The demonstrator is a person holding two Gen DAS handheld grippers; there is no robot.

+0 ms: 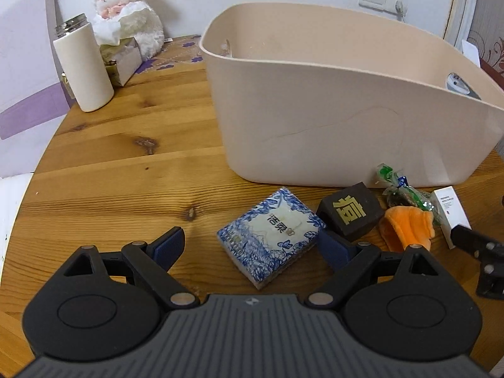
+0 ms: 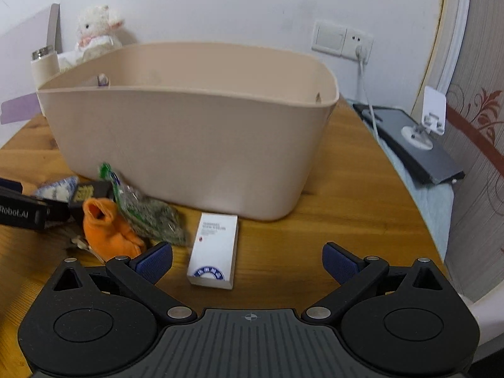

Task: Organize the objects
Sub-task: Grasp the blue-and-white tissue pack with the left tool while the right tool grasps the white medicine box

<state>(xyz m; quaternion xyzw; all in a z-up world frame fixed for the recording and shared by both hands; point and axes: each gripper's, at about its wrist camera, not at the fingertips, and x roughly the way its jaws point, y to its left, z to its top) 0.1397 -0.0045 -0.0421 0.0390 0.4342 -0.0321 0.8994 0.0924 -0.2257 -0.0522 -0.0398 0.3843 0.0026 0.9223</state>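
A large beige tub [image 1: 315, 132] stands on the wooden table [image 1: 126, 163]; it also shows in the right wrist view [image 2: 189, 145]. In front of it lie a blue-and-white tissue pack [image 1: 271, 236], a black box with a gold character [image 1: 349, 214], an orange sock [image 1: 406, 226], a clear snack bag [image 1: 400, 189] and a white carton [image 1: 450, 211]. My left gripper [image 1: 252, 245] is open, its fingers either side of the tissue pack. My right gripper [image 2: 247, 263] is open just above the table, with the white carton [image 2: 215, 249] between its fingers. The orange sock [image 2: 107, 230] and snack bag [image 2: 148, 214] lie to its left.
A white flask [image 1: 83, 69], a tissue box [image 1: 123, 60] and a plush lamb [image 1: 129, 22] stand at the back left. A wall socket with a cable [image 2: 362, 53] and a dark board with a white stand [image 2: 419, 138] are off the table's right edge.
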